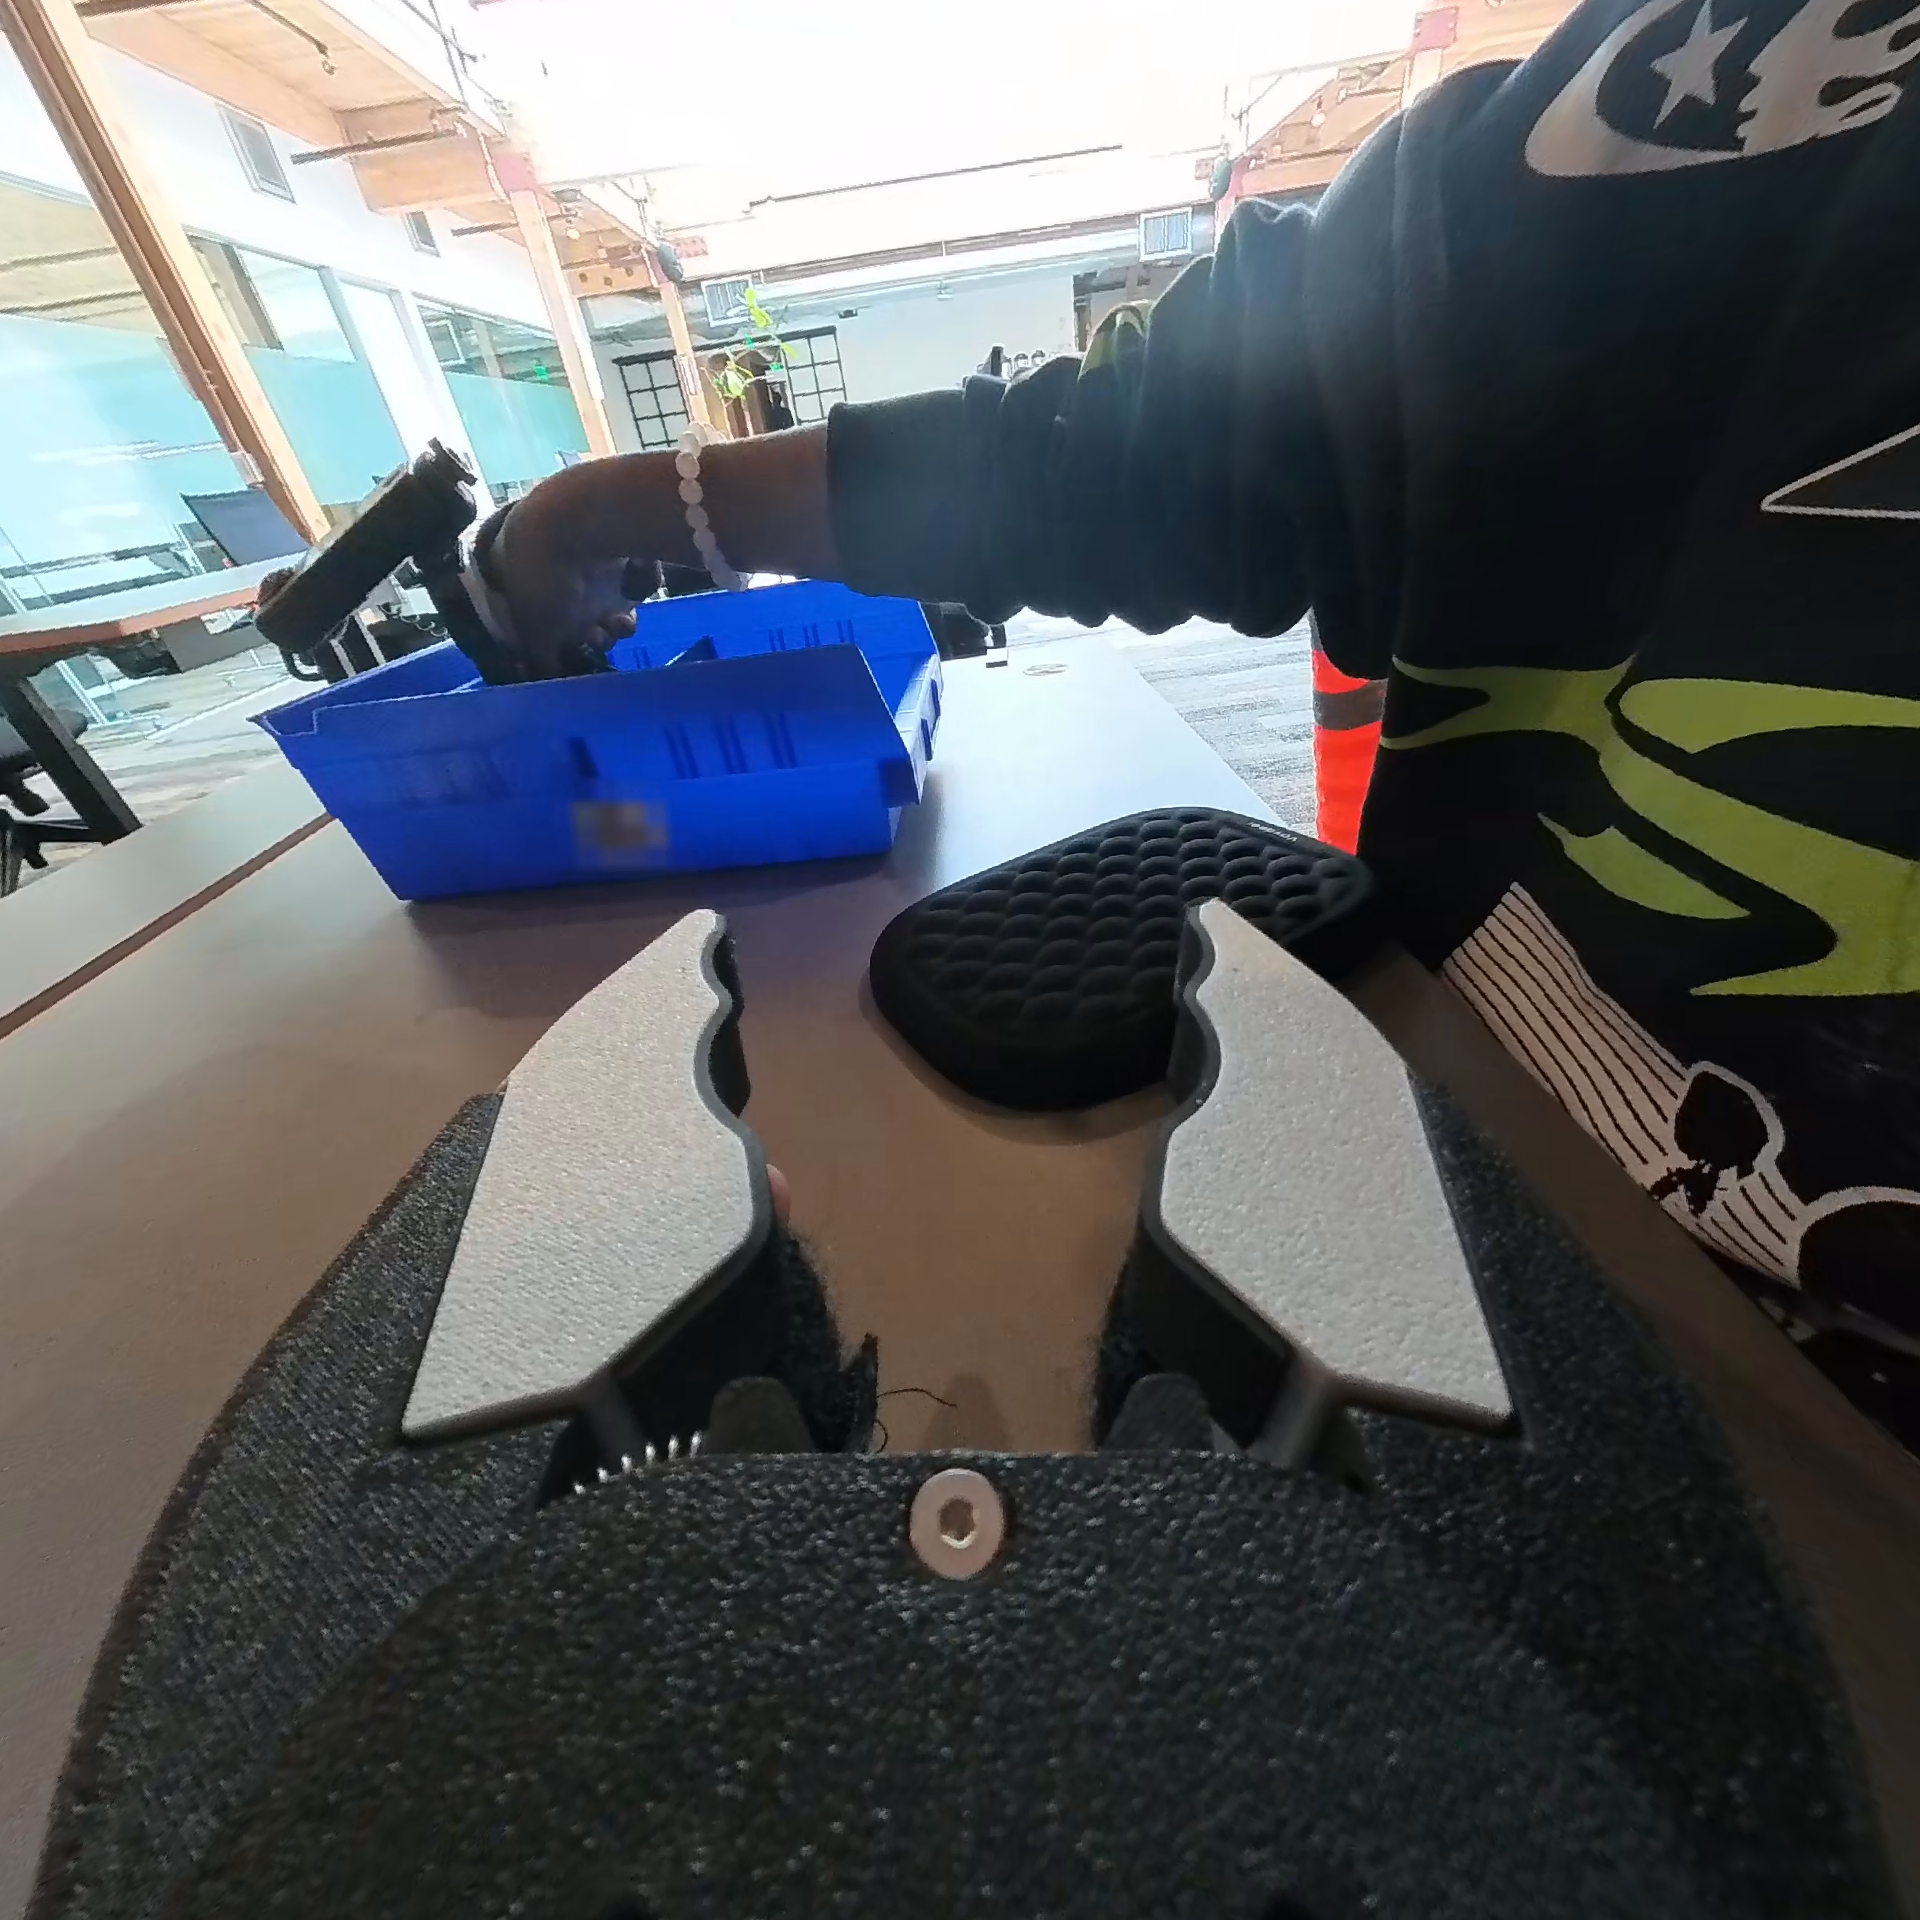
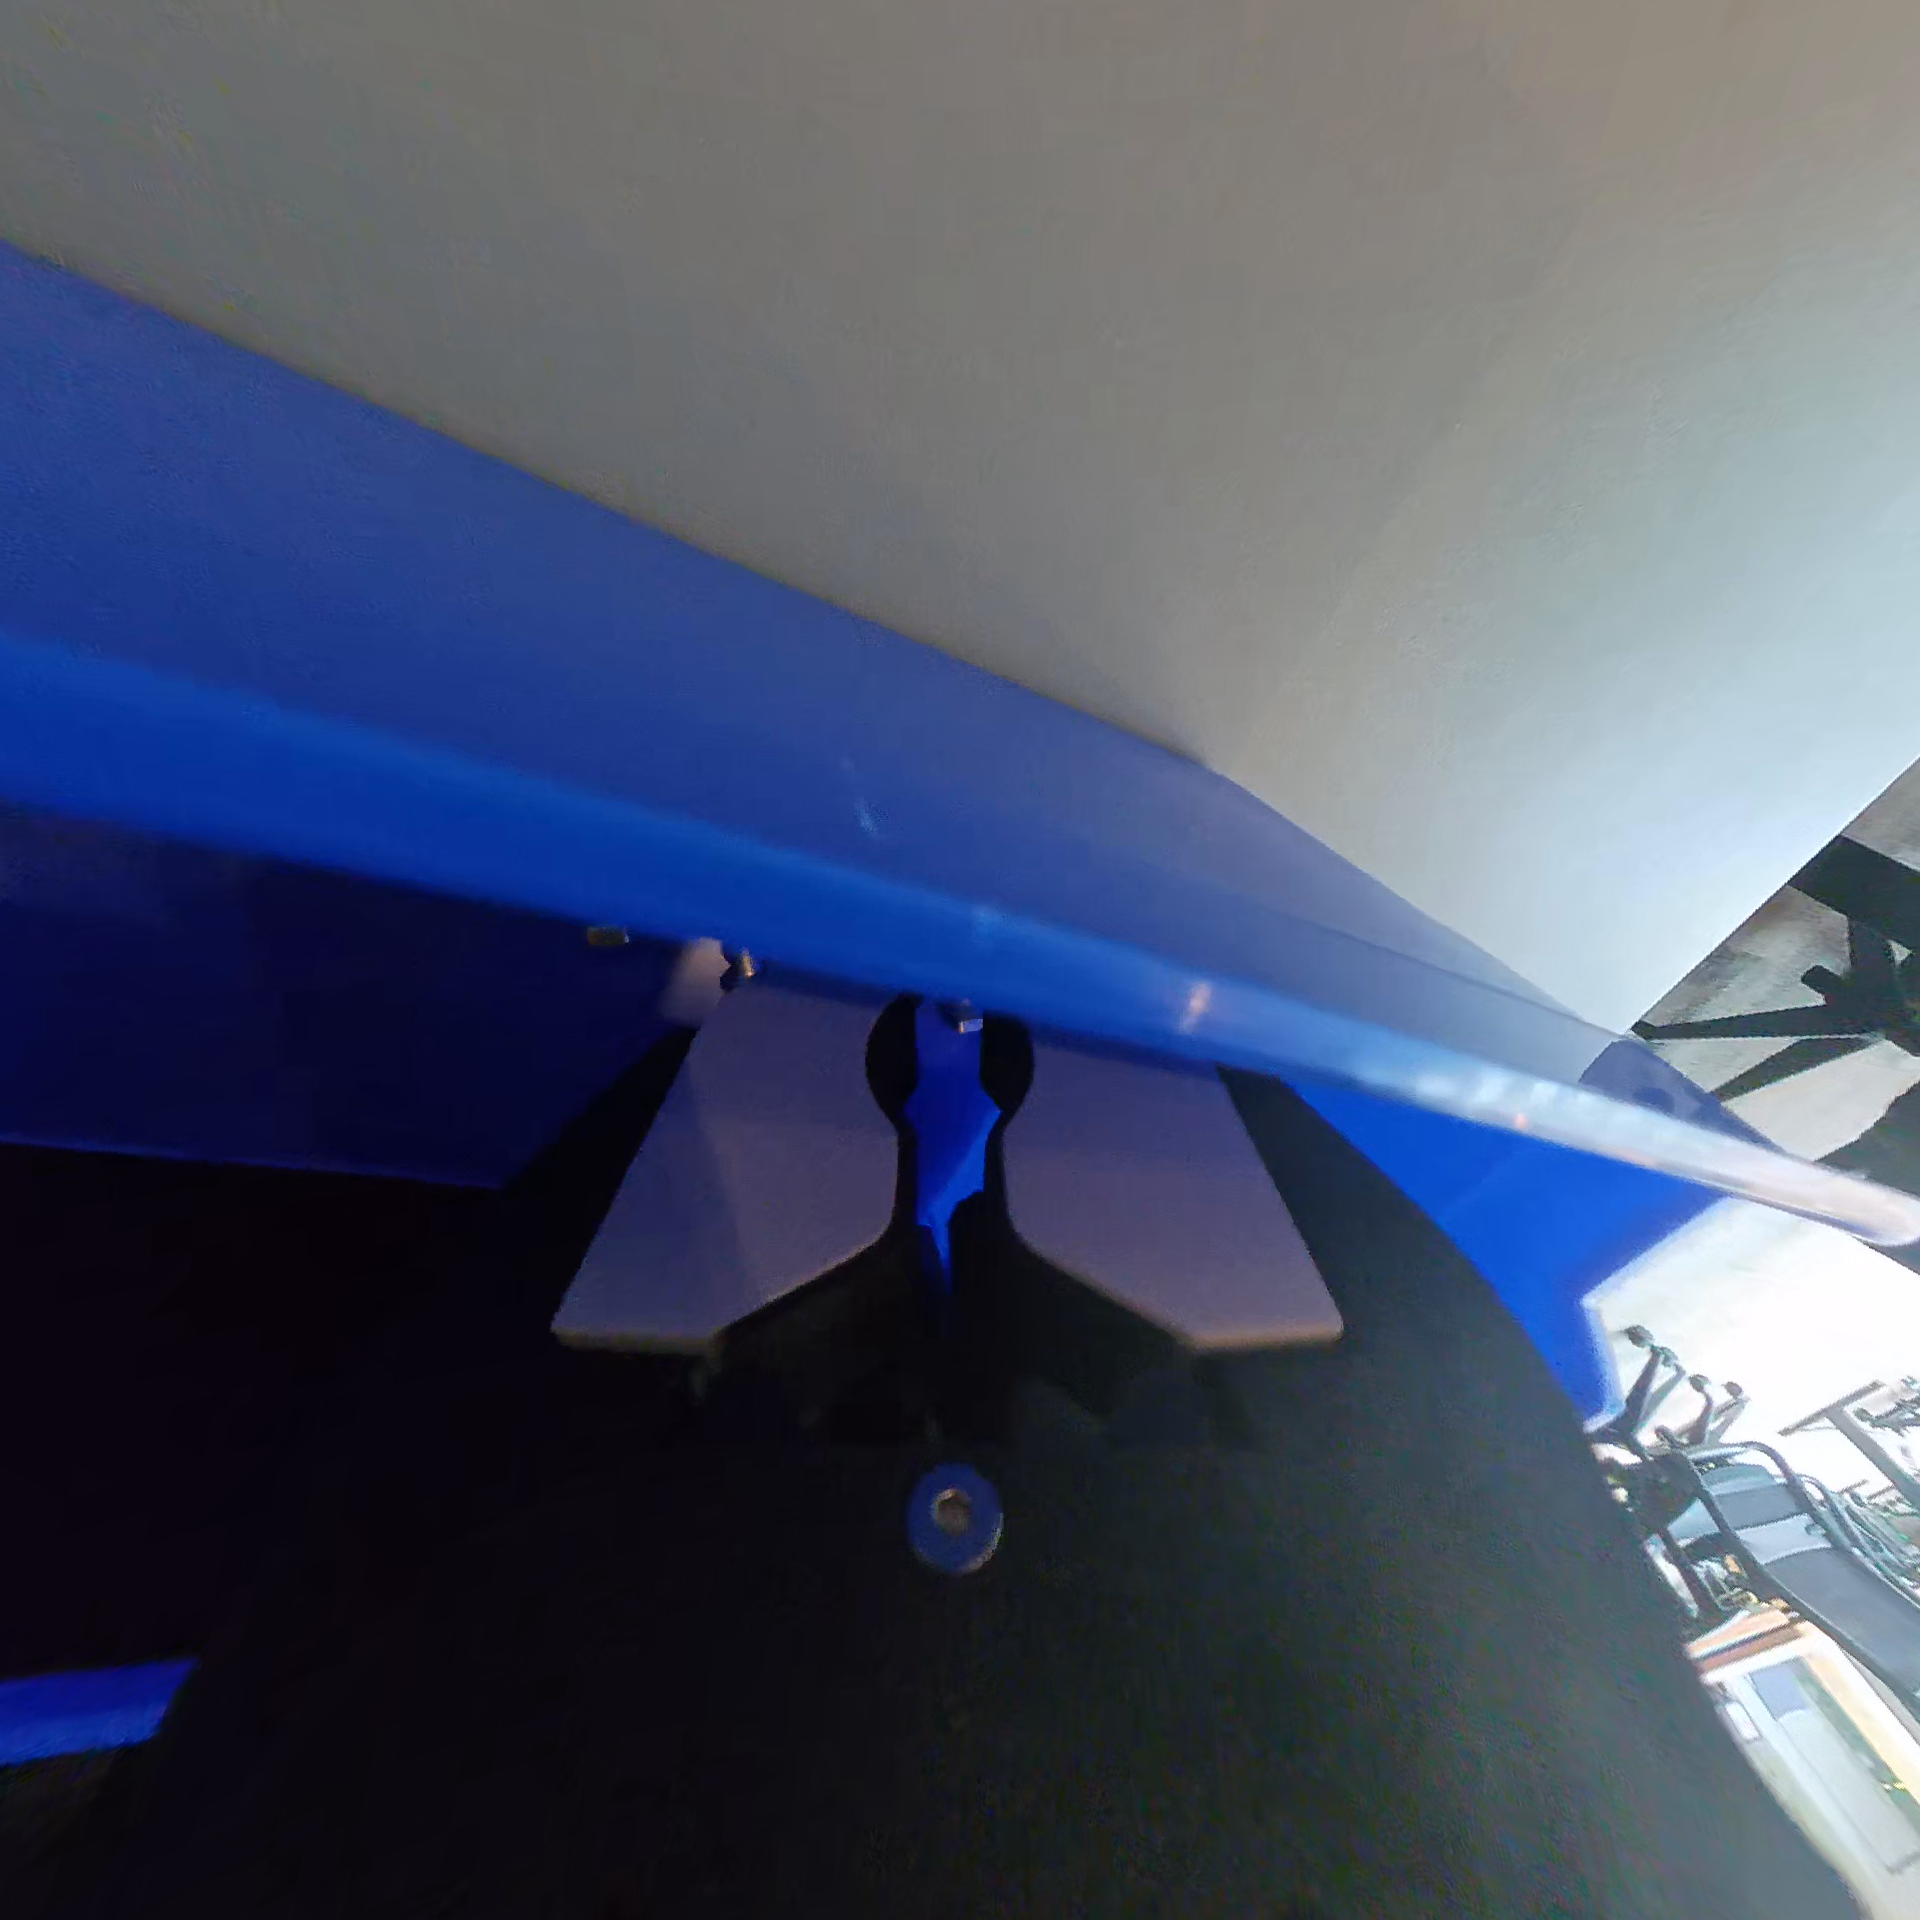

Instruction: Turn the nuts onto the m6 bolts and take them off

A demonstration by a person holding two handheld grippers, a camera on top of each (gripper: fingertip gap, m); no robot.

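Note:
My left gripper (image 1: 961,925) is open and empty, its jaws wide apart low over the brown table (image 1: 260,1039). A blue bin (image 1: 623,779) with dividers stands ahead on the left. A hand holds the body of my right gripper (image 1: 358,556) and dips it into the bin; its fingers are hidden there. In the right wrist view my right gripper (image 2: 951,1023) is inside the blue bin (image 2: 416,644). Its fingers (image 2: 769,1132) stand close together and a blue rim (image 2: 727,831) hides their tips. Small metal nuts (image 2: 961,1016) lie by the tips; I cannot tell whether one is gripped.
A black honeycomb-textured pad (image 1: 1091,935) lies on the table just ahead of my left gripper, under its right finger. The person's sleeve and torso (image 1: 1558,520) fill the right side. An orange cone (image 1: 1345,748) stands beyond the table's edge. My right fingertips sit around 45 centimetres from my left ones.

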